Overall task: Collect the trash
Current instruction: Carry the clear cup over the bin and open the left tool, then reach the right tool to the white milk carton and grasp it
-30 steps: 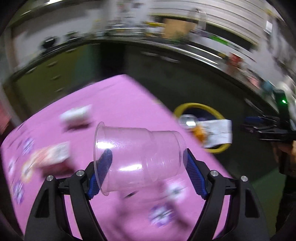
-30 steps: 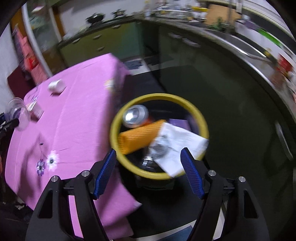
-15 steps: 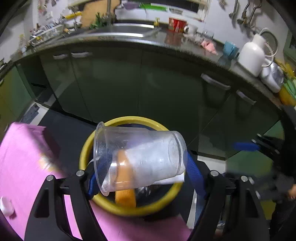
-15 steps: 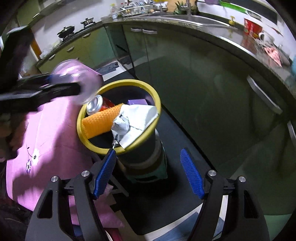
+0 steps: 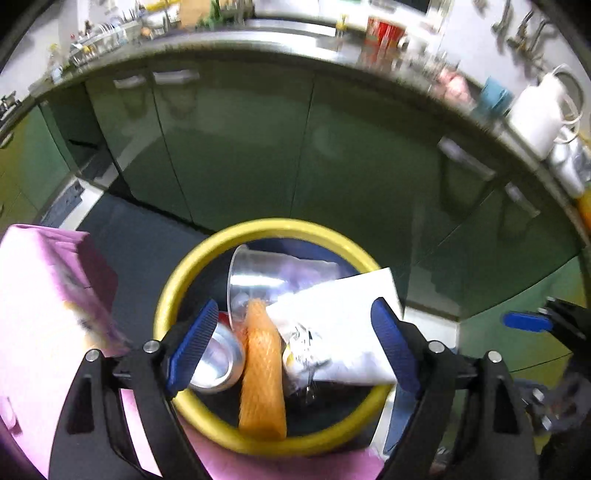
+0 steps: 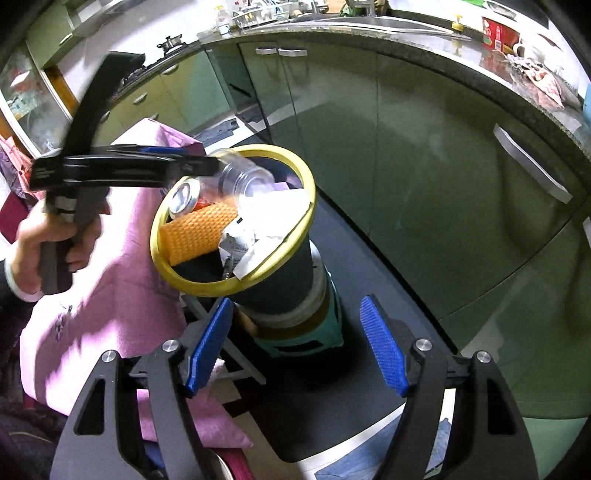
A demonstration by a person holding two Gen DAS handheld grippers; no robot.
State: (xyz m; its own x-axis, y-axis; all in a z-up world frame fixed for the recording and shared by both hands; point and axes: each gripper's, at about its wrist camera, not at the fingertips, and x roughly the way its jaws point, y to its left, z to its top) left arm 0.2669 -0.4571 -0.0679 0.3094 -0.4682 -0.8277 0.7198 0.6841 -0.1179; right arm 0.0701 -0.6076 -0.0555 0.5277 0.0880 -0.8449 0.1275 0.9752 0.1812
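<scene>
Right wrist: package (image 6: 496,33) lettering unreadable.

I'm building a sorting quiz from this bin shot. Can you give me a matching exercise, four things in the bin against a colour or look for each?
Column one:
1. ribbed foam sleeve
2. plastic drinking cup
3. crumpled paper sheet
4. round rim of the trash bin

Column two:
a. yellow
b. white
c. orange
d. clear, see-through

Pairs: 1-c, 2-d, 3-b, 4-a. The cup lies on its side on top of the other trash, free of the left gripper, whose jaws are opening above the bin.
</scene>
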